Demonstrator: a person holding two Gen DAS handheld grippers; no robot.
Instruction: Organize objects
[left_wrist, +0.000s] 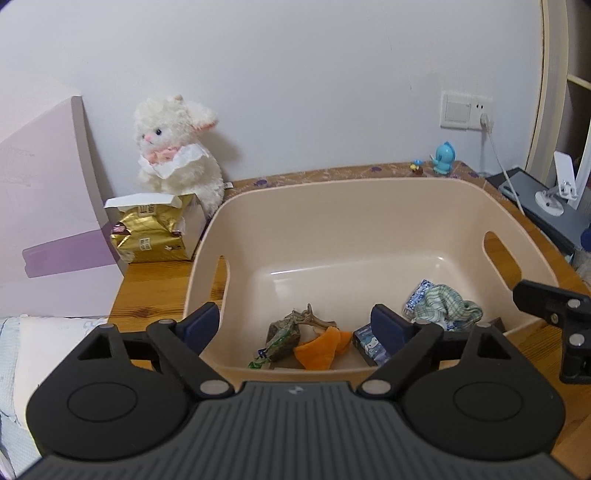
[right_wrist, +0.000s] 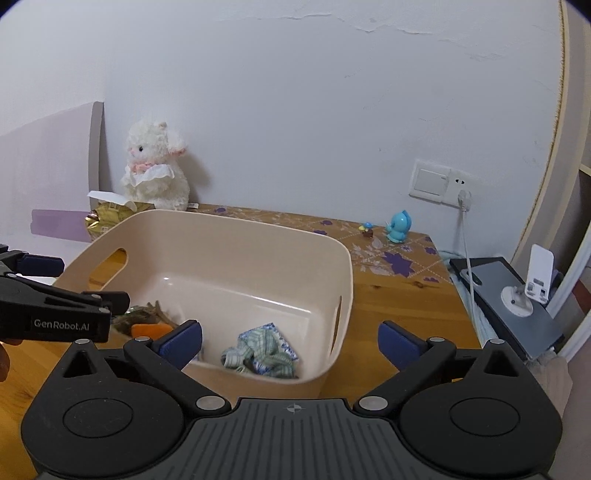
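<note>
Both grippers are hovering wide open and empty: left gripper (left_wrist: 297, 326) and right gripper (right_wrist: 290, 341) over the near rim of the beige bin (right_wrist: 236, 236) (long axis running left-right).

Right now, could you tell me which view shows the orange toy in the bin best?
The left wrist view: the orange toy lies in plain sight on the bin floor. In the right wrist view only a sliver shows, the rest hidden behind the left gripper.
</note>
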